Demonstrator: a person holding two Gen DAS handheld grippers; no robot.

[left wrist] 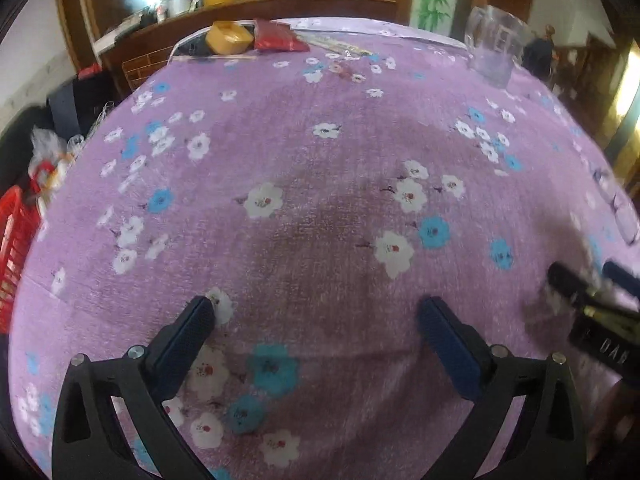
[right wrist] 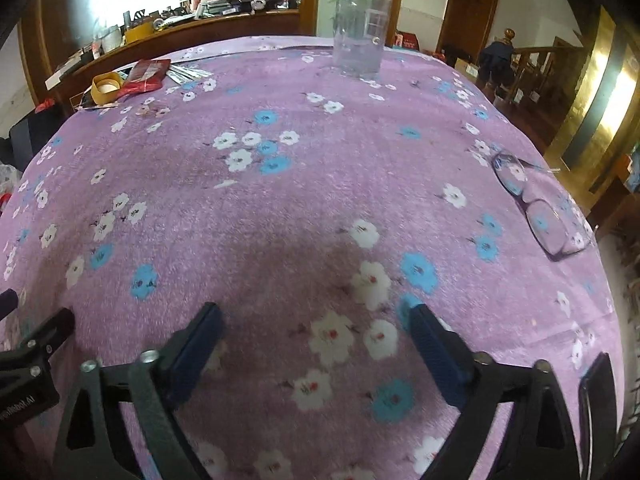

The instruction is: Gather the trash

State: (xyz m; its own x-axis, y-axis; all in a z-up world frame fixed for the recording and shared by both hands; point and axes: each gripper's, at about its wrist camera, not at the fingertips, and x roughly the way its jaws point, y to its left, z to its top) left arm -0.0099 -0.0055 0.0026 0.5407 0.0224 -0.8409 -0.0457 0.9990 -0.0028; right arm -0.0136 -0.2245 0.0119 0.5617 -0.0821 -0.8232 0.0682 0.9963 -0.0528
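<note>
Both wide open, nothing between the ribbed blue pads – left gripper (left wrist: 316, 312), right gripper (right wrist: 316, 318) – over a nubby lilac floral tablecloth (right wrist: 304, 200). Far left: crinkled red wrapper (right wrist: 146, 74), round yellow lid (right wrist: 105, 87). Clear glass jug (right wrist: 360, 32), eyeglasses (right wrist: 536, 208) apart.

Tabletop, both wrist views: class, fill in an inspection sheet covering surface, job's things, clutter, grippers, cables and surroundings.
Surface: purple floral tablecloth, a dark patch at its middle.
Job's things: red wrapper and yellow tape roll at the far edge; red basket beside the table.
Clutter: clear glass jug; eyeglasses; dark phone.
Grippers: left gripper and right gripper both open, empty.
Cables: nothing seen.
Surroundings: cluttered wooden shelf, doorway.
</note>
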